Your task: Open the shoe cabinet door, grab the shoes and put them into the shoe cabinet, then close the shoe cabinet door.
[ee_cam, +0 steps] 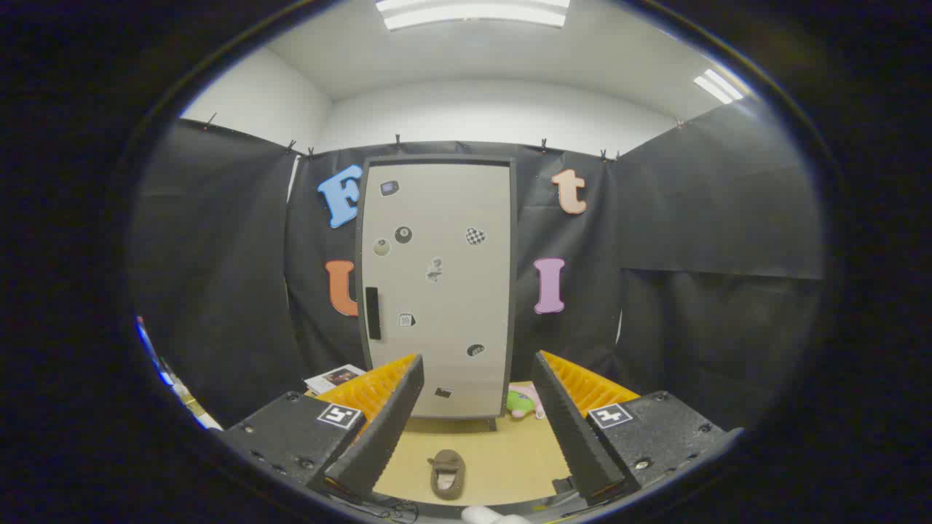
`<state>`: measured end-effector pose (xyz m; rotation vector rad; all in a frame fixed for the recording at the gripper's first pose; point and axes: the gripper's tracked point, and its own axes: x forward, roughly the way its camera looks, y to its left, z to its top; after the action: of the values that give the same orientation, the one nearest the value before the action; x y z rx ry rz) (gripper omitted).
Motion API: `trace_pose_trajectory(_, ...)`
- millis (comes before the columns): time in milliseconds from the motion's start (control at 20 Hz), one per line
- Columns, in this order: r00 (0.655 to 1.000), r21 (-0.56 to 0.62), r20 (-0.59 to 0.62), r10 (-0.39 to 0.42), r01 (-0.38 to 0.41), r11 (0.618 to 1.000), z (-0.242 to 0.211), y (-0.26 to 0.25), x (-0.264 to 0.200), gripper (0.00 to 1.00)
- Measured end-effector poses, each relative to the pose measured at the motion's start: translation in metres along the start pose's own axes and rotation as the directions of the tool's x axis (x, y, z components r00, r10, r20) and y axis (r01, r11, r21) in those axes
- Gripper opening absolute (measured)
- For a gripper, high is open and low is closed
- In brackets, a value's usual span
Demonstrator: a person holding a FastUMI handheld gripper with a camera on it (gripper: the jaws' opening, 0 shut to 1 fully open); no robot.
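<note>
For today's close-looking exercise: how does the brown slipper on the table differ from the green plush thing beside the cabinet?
The brown slipper lies in the open, between the open gripper fingers; the green plush thing sits further off, against the shoe cabinet base, partly hidden by a finger. The slipper is dull brown, the plush bright green with pink. Both rest on the table before the closed cabinet door.

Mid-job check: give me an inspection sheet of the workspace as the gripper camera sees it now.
Surface: tan floor, mostly bare.
Job's things: shoe cabinet upright, door shut, dark handle on its left side, stickers on it; brown shoe on the floor between the fingers.
Clutter: green and pink toy beside the cabinet's base; printed sheet at the other side.
Grippers: gripper open, holding nothing.
Cables: nothing seen.
Surroundings: black cloth walls, ceiling lights.
</note>
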<state>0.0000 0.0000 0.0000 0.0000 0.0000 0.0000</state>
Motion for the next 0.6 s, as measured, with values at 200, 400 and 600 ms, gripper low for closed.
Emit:
trace_pose_trajectory(200,1.0,-0.017,0.007,-0.006,0.006,1.0,0.0018,0.0022,0.0004,0.98)
trace_pose_trajectory(400,1.0,-0.017,0.008,0.002,-0.002,1.0,0.0004,0.0096,0.0,0.98)
trace_pose_trajectory(600,1.0,-0.016,0.008,-0.002,0.002,1.0,0.0009,0.0106,0.0021,0.98)
